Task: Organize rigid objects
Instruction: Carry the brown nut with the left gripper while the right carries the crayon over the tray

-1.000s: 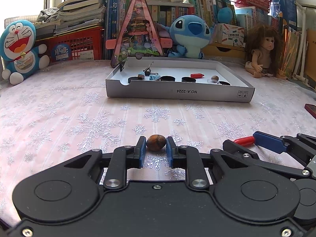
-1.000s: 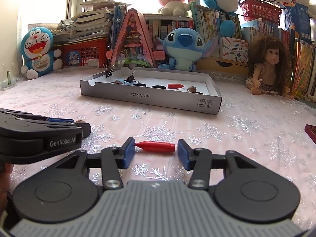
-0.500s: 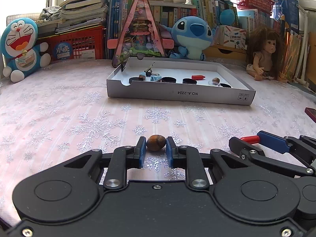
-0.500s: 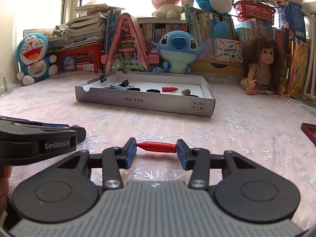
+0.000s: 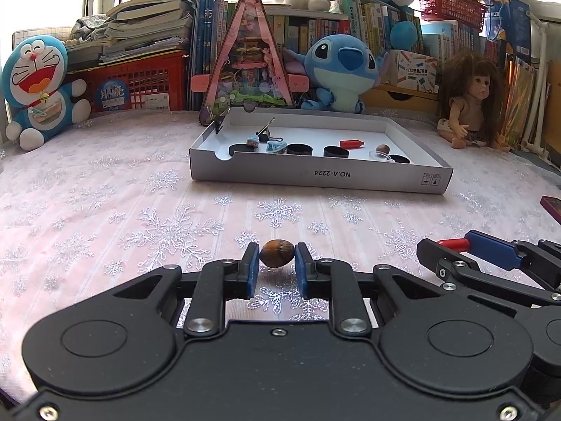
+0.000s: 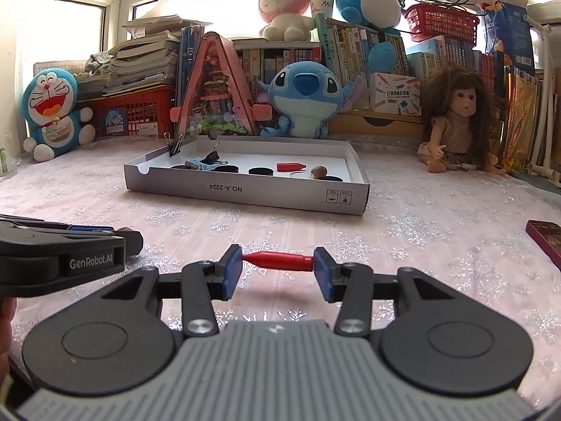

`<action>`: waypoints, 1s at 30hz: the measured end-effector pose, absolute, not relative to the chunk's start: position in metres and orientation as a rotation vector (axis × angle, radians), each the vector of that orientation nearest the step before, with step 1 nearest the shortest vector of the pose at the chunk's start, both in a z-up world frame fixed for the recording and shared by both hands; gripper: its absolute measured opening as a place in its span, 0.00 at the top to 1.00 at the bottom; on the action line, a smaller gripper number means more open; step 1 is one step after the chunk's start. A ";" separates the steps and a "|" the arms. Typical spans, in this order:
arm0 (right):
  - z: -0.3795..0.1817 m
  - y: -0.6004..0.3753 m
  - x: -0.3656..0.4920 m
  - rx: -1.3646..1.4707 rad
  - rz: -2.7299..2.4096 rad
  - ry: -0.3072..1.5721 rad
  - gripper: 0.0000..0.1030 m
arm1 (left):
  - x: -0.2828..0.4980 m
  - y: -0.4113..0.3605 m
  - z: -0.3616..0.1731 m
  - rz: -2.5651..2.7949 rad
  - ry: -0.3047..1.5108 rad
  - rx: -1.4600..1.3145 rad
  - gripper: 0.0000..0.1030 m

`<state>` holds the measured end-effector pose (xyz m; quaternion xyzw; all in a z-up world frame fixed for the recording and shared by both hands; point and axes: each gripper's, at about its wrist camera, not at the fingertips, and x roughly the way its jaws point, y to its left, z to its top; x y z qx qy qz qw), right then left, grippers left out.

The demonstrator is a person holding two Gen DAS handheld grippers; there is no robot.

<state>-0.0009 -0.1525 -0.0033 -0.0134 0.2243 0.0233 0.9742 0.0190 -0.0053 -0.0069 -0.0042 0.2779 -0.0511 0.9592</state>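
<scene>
Red peg (image 6: 278, 260) lies crosswise between right gripper (image 6: 277, 273) pads, tip leftward.

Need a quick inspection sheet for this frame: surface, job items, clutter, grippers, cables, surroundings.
Surface: pink snowflake-print tablecloth, flat.
Job's things: brown oval nut in the left gripper; red pointed plastic crayon held end to end in the right gripper; shallow white cardboard tray ahead holds another red crayon, another nut, black binder clips and dark round slots.
Clutter: dark red flat object at right edge.
Grippers: left gripper shut on nut; right gripper shut on crayon.
Cables: black cord above the red basket, far from work.
Surroundings: plush toys, long-haired doll, book stacks.
</scene>
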 end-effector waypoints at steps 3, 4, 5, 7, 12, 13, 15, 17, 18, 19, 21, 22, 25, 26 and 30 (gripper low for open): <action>-0.001 -0.154 0.000 -0.025 0.040 0.450 0.52 | 0.019 -0.008 -0.005 -0.107 0.556 -0.006 0.80; -0.001 -0.155 0.001 -0.024 0.037 0.450 0.52 | 0.019 -0.008 -0.004 -0.108 0.554 -0.005 0.80; 0.000 -0.155 0.002 -0.023 0.034 0.450 0.52 | 0.019 -0.009 -0.004 -0.109 0.551 -0.005 0.80; 0.001 -0.157 0.002 -0.021 0.031 0.445 0.52 | 0.020 -0.010 -0.002 -0.111 0.545 -0.004 0.80; 0.006 -0.159 0.004 -0.023 0.023 0.430 0.52 | 0.023 -0.012 0.000 -0.114 0.537 0.002 0.80; 0.007 -0.159 0.004 -0.024 0.022 0.428 0.52 | 0.023 -0.012 -0.001 -0.114 0.536 0.003 0.80; 0.009 -0.160 0.005 -0.024 0.018 0.421 0.52 | 0.024 -0.012 0.000 -0.115 0.533 0.006 0.80; 0.011 -0.161 0.006 -0.024 0.017 0.416 0.52 | 0.025 -0.013 0.001 -0.116 0.530 0.010 0.80; 0.012 -0.162 0.006 -0.025 0.016 0.413 0.52 | 0.026 -0.013 0.002 -0.116 0.529 0.011 0.80; 0.013 -0.162 0.007 -0.025 0.015 0.411 0.52 | 0.028 -0.013 0.003 -0.115 0.528 0.011 0.80; 0.015 -0.164 0.009 -0.024 0.016 0.409 0.52 | 0.029 -0.014 0.004 -0.116 0.525 0.013 0.80; 0.016 -0.164 0.010 -0.024 0.015 0.407 0.52 | 0.030 -0.014 0.004 -0.116 0.524 0.014 0.80; 0.019 -0.166 0.014 -0.021 0.014 0.406 0.52 | 0.033 -0.015 0.006 -0.119 0.520 0.015 0.80; 0.019 -0.167 0.015 -0.020 0.014 0.404 0.52 | 0.034 -0.015 0.007 -0.120 0.519 0.016 0.80; 0.023 -0.168 0.018 -0.020 0.013 0.393 0.52 | 0.038 -0.015 0.010 -0.123 0.519 0.011 0.80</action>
